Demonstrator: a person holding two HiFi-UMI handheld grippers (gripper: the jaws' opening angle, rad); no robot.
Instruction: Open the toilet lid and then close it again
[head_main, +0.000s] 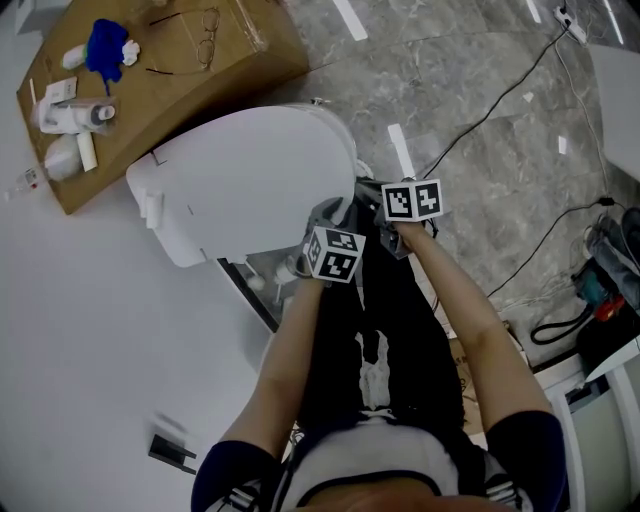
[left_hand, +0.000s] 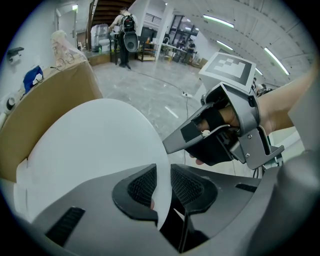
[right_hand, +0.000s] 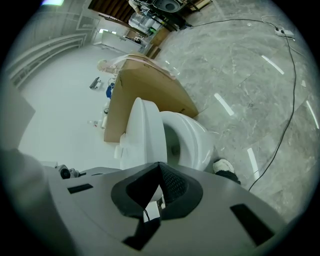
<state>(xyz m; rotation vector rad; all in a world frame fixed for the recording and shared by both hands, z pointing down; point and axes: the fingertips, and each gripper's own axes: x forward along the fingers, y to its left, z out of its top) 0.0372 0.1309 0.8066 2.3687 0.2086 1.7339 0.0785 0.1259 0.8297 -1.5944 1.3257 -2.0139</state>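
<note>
The white toilet lid (head_main: 250, 170) stands partly raised, tilted over the bowl. My left gripper (head_main: 325, 218) holds its front rim. In the left gripper view the thin lid edge (left_hand: 161, 175) runs between the two ribbed pads (left_hand: 142, 186) of the left gripper (left_hand: 162, 187), which press on it. My right gripper (head_main: 368, 188) hovers just right of the lid rim, shut and empty; it also shows in the left gripper view as the right gripper (left_hand: 170, 146). The right gripper view has the right gripper (right_hand: 159, 176) with pads together, looking at the lid (right_hand: 145, 135) and the open bowl (right_hand: 189, 140).
A brown cardboard box (head_main: 240, 55) behind the toilet carries bottles, glasses and a blue object. A white wall lies at the left. Black cables (head_main: 500, 110) cross the marble floor at the right. The person's dark-trousered legs and a shoe (right_hand: 224, 167) are beside the bowl.
</note>
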